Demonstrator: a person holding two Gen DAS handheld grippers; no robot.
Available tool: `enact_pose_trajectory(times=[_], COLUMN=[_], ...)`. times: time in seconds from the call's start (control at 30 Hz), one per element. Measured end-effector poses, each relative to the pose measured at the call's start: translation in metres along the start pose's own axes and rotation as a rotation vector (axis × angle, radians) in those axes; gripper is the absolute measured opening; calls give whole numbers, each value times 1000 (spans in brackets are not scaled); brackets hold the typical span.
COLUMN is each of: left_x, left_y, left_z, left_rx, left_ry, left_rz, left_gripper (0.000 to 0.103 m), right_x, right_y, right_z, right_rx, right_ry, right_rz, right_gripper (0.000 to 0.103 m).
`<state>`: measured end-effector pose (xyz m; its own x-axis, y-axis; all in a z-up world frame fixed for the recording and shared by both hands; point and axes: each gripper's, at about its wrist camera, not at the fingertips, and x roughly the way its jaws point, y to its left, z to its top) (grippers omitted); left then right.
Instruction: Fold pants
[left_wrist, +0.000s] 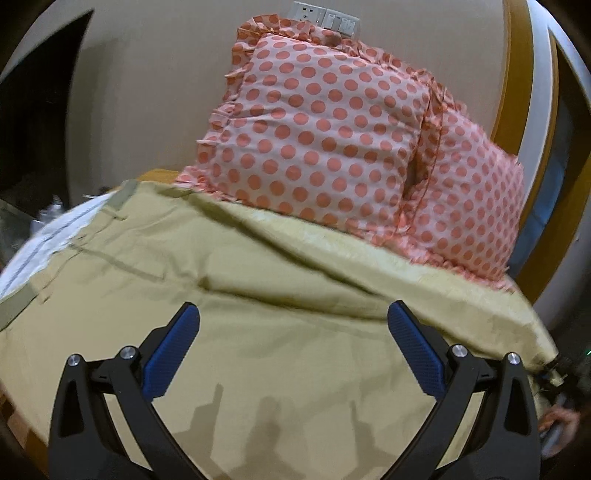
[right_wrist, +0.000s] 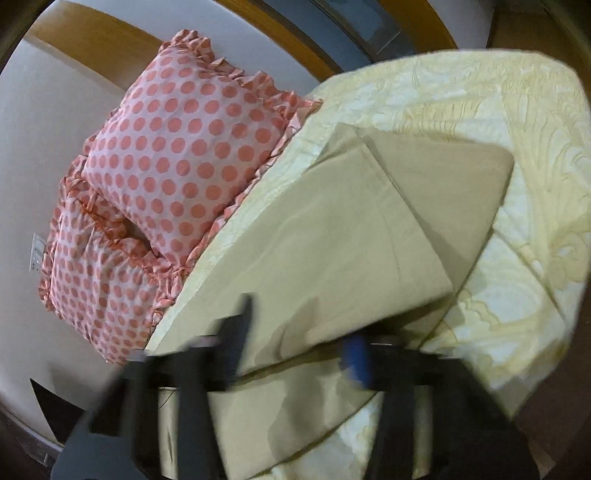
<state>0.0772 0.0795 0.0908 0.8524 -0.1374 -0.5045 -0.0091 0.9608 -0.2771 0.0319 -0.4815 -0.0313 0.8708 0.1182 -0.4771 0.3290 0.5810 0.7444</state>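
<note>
Khaki pants (left_wrist: 229, 295) lie spread on the bed, waistband (left_wrist: 122, 199) at the far left. My left gripper (left_wrist: 291, 321) is open and empty, hovering just above the pants' middle. In the right wrist view the pant legs (right_wrist: 332, 240) stretch away, one leg end (right_wrist: 454, 184) folded across. My right gripper (right_wrist: 299, 332) is blurred by motion; its fingers stand apart over a raised edge of the pant fabric, and I cannot tell whether they hold it. The right gripper also shows at the left wrist view's right edge (left_wrist: 557, 365) by the pants' edge.
Two pink polka-dot pillows (left_wrist: 332, 122) lean on the wall at the bed's head, also in the right wrist view (right_wrist: 177, 147). A pale yellow patterned bedspread (right_wrist: 517, 277) covers the bed. Wall sockets (left_wrist: 325, 16) sit above the pillows. Wooden frame (left_wrist: 517, 74) at right.
</note>
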Motion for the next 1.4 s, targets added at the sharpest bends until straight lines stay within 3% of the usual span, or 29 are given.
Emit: enact_pose_trajectory(times=[0.07,0.2,0.43,0.5,0.53,0.57,0.6,0.63,0.67,0.77,0.87,0.93,1.03,1.2,1.4], left_x=[18,69,166,189,200,207,210,211,207,164,87,25,-32,-63,-67], left_y=[8,24,65,77,85,91,96,102,104,91,75,66,63,65,69], left_z=[19,51,76,80,80,81,80,80,79,81,73,47,-7,-73,-95], left_rx=[-39,-86,-247,-298,-331,-354,-374,-392,-404,-318,-242,-187,-161,-196,-221], left_ry=[15,87,270,312,334,340,341,340,332,253,136,81,74,117,118], left_rz=[-22,32,121,142,152,153,146,135,121,117,92,85,122,172,171], left_gripper=[101,100,72,62,48,24,12,7,5,4,4,5,6,5,4], right_x=[-4,-24,-16,-13,-11,-8,-6,-4,-2,-8,-29,-37,-32,-27,-36], right_y=[-1,14,8,9,10,11,14,17,23,32,28,13,-14,-51,-53], right_z=[9,22,26,29,31,36,40,45,51,62,66,62,53,41,39], right_rx=[-7,-84,-88,-96,-99,-105,-115,-128,-150,-172,-180,-177,-140,-49,-54], right_ry=[-40,-148,-137,-131,-127,-121,-118,-115,-116,-136,-171,-164,-114,-66,-82], right_rz=[52,119,118,116,119,124,125,128,130,147,154,118,62,26,13], right_gripper=[1,1,1,1,1,1,1,1,1,1,1,1,1,1,1])
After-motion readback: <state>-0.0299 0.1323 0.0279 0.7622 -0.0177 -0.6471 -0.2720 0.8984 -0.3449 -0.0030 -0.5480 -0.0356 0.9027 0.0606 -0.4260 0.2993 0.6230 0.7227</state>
